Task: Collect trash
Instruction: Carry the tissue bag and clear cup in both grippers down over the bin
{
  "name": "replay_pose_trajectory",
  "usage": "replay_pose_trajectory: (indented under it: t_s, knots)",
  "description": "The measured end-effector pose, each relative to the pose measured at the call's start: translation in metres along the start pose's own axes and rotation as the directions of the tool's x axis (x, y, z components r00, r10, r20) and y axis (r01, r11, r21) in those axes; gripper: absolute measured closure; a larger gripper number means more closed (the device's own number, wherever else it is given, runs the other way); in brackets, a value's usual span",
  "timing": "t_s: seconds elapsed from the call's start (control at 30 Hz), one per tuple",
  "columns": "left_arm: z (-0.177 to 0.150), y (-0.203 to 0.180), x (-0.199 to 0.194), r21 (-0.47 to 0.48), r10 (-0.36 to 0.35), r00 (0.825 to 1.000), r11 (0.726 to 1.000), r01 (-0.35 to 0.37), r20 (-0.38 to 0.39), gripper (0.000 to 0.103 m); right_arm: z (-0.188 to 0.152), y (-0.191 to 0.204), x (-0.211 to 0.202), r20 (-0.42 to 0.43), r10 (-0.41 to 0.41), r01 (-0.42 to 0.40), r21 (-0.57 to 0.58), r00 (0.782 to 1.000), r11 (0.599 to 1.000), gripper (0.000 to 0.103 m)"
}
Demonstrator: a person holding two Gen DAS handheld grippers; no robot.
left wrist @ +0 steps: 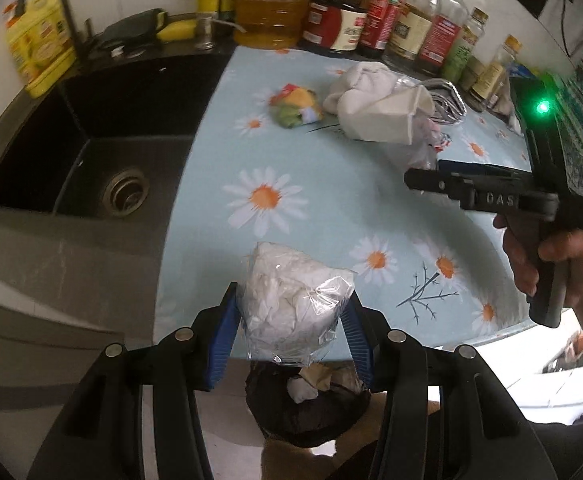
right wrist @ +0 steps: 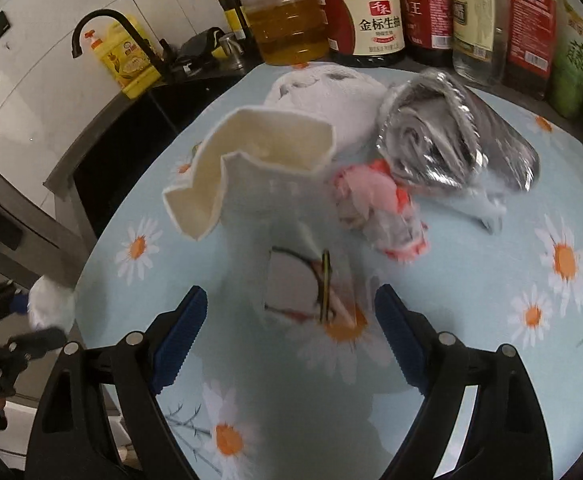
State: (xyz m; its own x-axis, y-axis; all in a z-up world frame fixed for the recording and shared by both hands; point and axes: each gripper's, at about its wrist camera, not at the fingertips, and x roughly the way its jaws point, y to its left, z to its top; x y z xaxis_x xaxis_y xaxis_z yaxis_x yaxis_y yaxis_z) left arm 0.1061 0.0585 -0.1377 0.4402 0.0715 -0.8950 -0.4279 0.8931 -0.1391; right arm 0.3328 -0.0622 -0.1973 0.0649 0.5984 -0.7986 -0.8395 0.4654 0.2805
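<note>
While the left gripper [left wrist: 291,330] is clamping a plastic-wrapped wad of tissue [left wrist: 297,300] just above the black-lined bin [left wrist: 311,412], the right gripper [right wrist: 291,344] is hanging with jaws apart, empty, over the litter farther from the bin. The slick wrap is looking liable to slip and miss the bin.

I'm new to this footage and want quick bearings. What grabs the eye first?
The left gripper is shut on a clear bag of white tissue above the black bin bag. On the daisy tablecloth, the open right gripper faces a torn cream carton and crumpled foil.
</note>
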Motion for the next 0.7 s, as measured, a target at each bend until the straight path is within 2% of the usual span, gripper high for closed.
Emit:
replay_pose_trajectory:
  t_s: [0.07, 0.13, 0.2, 0.27, 0.7]
  knots:
    - [-0.003, 0.003, -0.004, -0.013, 0.004, 1.000, 1.000, -0.003, 0.005, 0.056, 0.004, 0.001, 0.004, 0.008, -0.001, 0.001, -0.010, 1.000, 1.000, 0.019]
    - [-0.004, 0.003, -0.005, -0.017, 0.006, 1.000, 1.000, -0.006, 0.006, 0.056, 0.009, 0.002, 0.007, 0.015, -0.023, 0.024, -0.027, 1.000, 0.999, 0.027]
    - [-0.004, 0.004, -0.007, -0.020, 0.006, 1.000, 1.000, -0.006, 0.010, 0.056, 0.013, 0.004, 0.009, 0.015, -0.040, 0.041, -0.042, 0.999, 0.998, 0.039]
    - [-0.004, 0.003, -0.008, -0.023, 0.002, 1.000, 1.000, -0.002, 0.013, 0.056, 0.015, 0.005, 0.011, 0.014, -0.052, 0.053, -0.057, 0.999, 0.997, 0.043]
    - [-0.001, -0.003, -0.008, 0.026, -0.030, 0.999, 0.999, 0.029, 0.016, 0.056, 0.004, 0.006, -0.007, 0.037, -0.068, 0.069, -0.029, 0.997, 0.997, 0.044]
